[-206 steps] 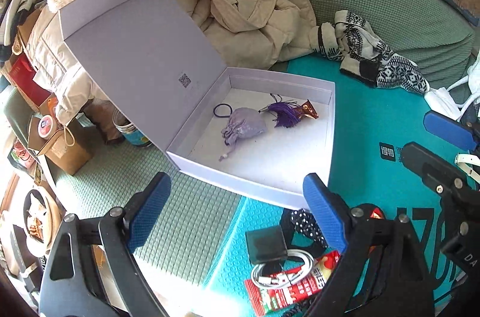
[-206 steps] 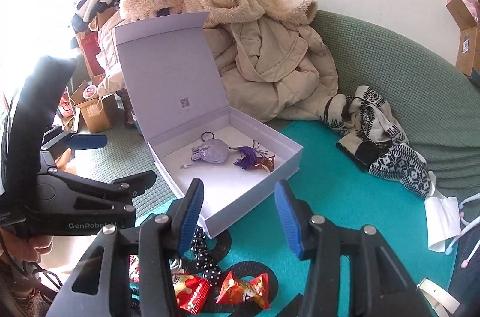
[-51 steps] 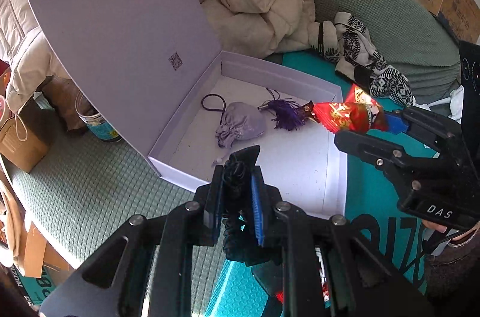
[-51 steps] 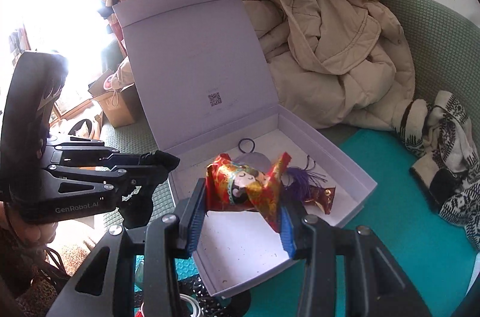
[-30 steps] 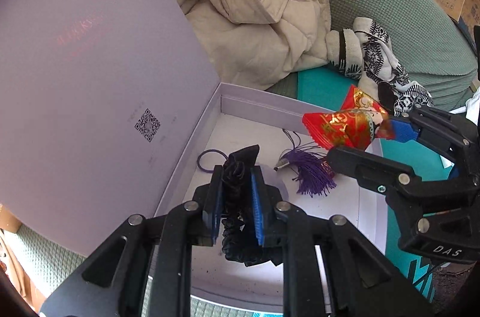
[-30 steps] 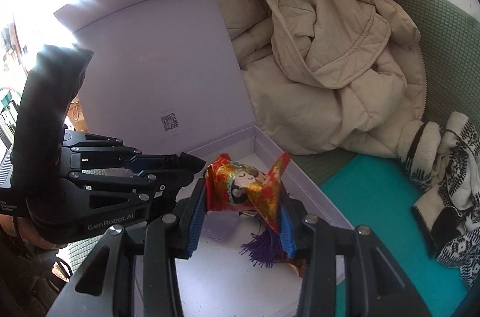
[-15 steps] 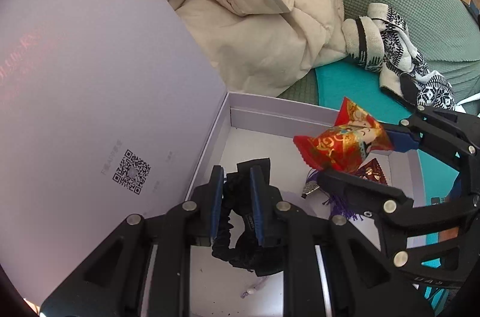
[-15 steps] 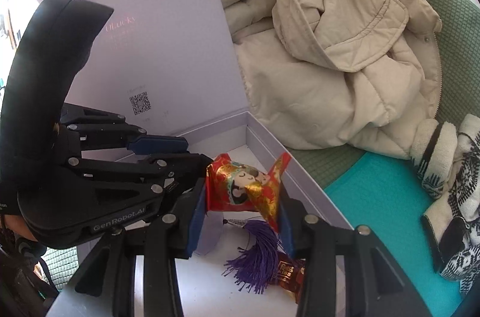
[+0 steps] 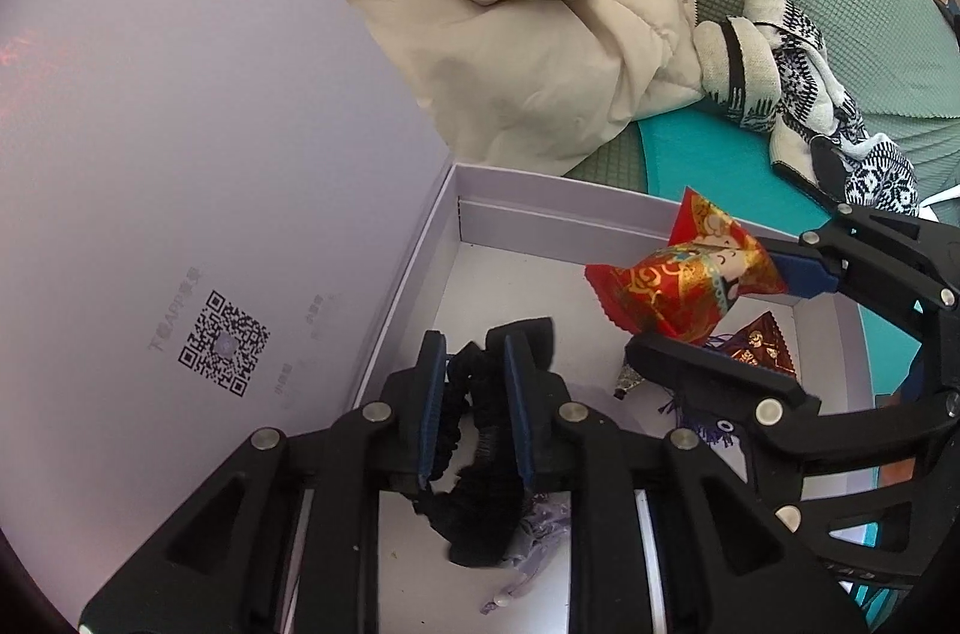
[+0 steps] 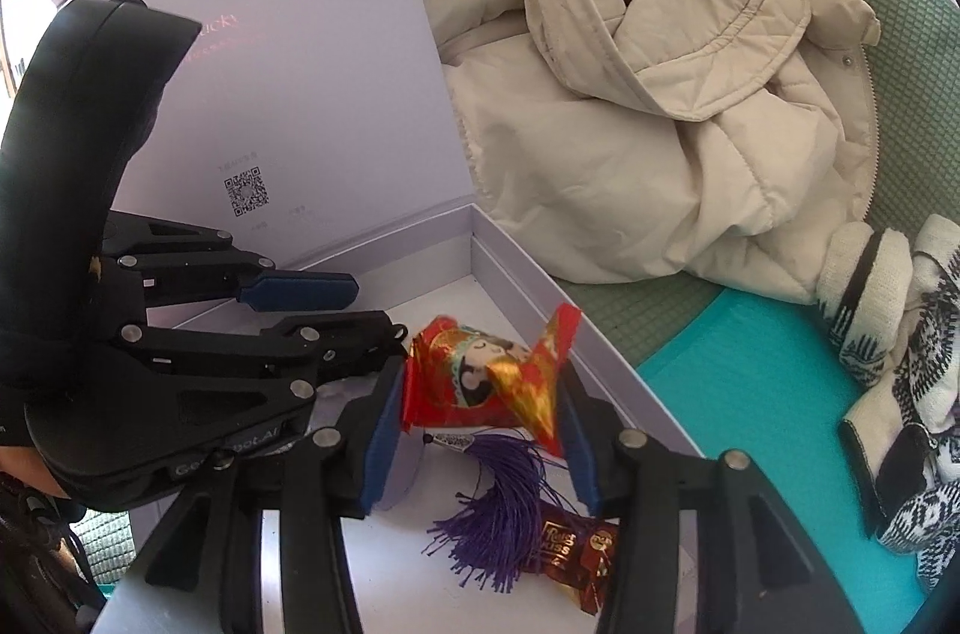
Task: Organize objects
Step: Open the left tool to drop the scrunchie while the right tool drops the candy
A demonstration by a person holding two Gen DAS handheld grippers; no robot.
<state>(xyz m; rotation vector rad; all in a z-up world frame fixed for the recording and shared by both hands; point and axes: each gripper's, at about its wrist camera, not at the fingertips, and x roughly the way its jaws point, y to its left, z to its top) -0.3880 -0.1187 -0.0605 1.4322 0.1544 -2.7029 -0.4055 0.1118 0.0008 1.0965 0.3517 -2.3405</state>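
Box: one open lilac box (image 9: 540,214), lid (image 9: 180,124) raised at its left, lying on the green sofa and the teal mat (image 10: 750,364).
Left gripper: one (image 9: 474,364), over the box floor, jaws opening; one black scrunchie (image 9: 480,454) hangs between its blue pads, which appear to have let go of it.
Right gripper: one (image 10: 480,412), also over the box, jaws opening; one red and gold candy packet (image 10: 480,376) sits between the pads, the right pad apparently off it.
Already in the box: one purple tassel (image 10: 498,514), one dark red wrapped candy (image 10: 576,556), one lilac pouch (image 9: 540,532) under the scrunchie.
Around: one beige coat (image 10: 660,94) behind the box; one patterned knit piece (image 9: 810,94) on the mat.
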